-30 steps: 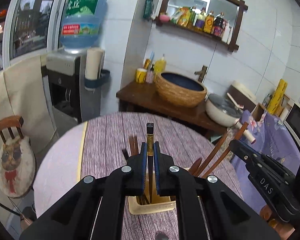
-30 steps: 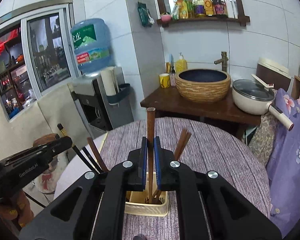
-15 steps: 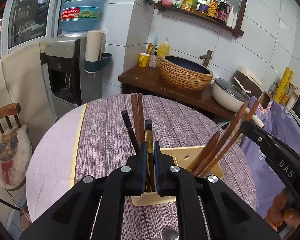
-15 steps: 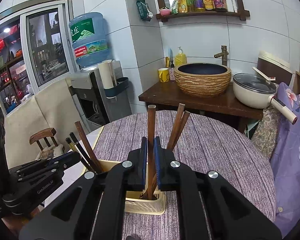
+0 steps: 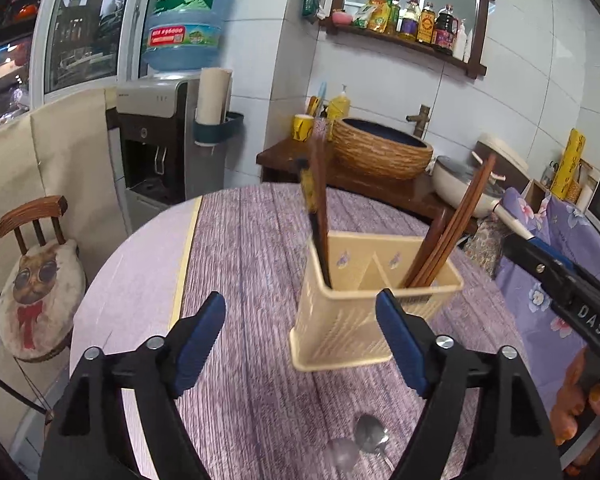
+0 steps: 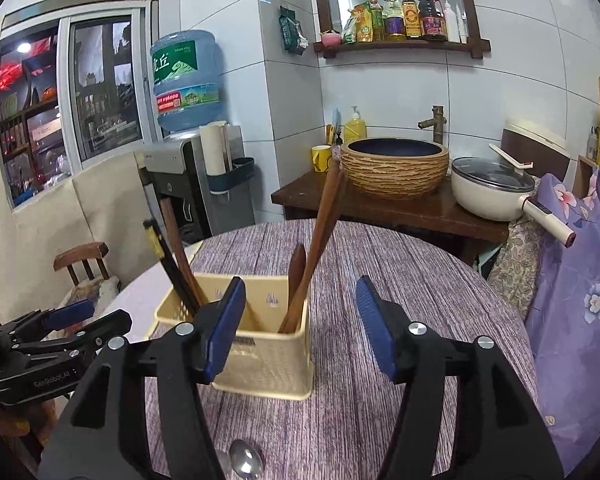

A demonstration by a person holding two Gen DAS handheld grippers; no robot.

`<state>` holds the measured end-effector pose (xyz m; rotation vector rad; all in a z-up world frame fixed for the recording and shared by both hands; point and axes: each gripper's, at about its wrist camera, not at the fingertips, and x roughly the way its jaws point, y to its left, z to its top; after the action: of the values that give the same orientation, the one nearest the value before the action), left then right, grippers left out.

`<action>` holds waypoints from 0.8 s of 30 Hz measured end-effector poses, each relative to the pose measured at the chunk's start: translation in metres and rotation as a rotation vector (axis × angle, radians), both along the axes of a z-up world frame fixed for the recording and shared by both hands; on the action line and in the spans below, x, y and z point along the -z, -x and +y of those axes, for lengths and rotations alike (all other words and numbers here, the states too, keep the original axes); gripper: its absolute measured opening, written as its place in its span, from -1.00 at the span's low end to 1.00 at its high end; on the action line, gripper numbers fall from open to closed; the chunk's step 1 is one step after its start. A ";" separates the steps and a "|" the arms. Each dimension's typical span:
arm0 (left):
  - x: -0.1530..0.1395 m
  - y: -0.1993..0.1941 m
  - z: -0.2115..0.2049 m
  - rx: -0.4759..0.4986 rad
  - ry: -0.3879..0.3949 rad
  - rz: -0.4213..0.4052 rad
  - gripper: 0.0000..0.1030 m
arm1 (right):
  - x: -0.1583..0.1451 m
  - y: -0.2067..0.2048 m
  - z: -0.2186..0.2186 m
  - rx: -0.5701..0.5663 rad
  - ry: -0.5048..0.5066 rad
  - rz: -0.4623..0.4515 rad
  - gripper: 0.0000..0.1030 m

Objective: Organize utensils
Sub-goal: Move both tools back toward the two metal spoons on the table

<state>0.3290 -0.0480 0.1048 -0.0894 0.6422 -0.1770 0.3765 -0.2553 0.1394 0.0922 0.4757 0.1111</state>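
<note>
A: Left view: left gripper (image 5: 300, 332) just opened wide, nothing between jaws. Chopsticks (image 5: 318, 216) stand in holder (image 5: 340, 320), left bin.

B: Right view: right gripper (image 6: 300, 324) also just opened, empty. Brown sticks (image 6: 312, 256) in right bin.

A: Risk?

B: Spoon (image 6: 246, 462) lies close under the jaws; reaching for it could knock the light holder over.

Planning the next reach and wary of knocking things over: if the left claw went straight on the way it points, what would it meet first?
Probably the holder: it sits just ahead of the open left claw, its right pad close to the near wall. Depth is hard to judge.
</note>
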 end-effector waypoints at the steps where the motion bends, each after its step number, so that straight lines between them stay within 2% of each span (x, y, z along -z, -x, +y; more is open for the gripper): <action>1: 0.006 0.003 0.001 0.003 0.001 0.013 0.57 | 0.003 0.004 0.001 -0.003 0.009 0.002 0.19; 3: 0.020 0.010 0.003 0.002 0.000 0.041 0.64 | 0.011 0.013 0.004 -0.004 0.032 0.006 0.23; 11: 0.065 0.041 0.007 -0.005 -0.009 0.128 0.66 | 0.058 0.047 0.009 0.013 0.101 0.068 0.28; 14: 0.080 0.050 0.008 -0.008 -0.016 0.161 0.66 | 0.081 0.055 0.004 0.030 0.101 0.126 0.28; 18: 0.099 0.064 0.008 -0.007 -0.030 0.200 0.58 | 0.107 0.067 -0.004 0.052 0.077 0.177 0.28; 20: 0.109 0.072 0.003 0.008 -0.039 0.224 0.49 | 0.118 0.073 -0.009 0.076 0.082 0.201 0.28; 24: 0.122 0.081 -0.008 0.045 -0.051 0.260 0.43 | 0.137 0.084 -0.018 0.097 0.051 0.247 0.28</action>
<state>0.2481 -0.0557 -0.0172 -0.0489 0.9080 -0.1938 0.2926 -0.2738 0.0022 0.0792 0.7195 -0.0086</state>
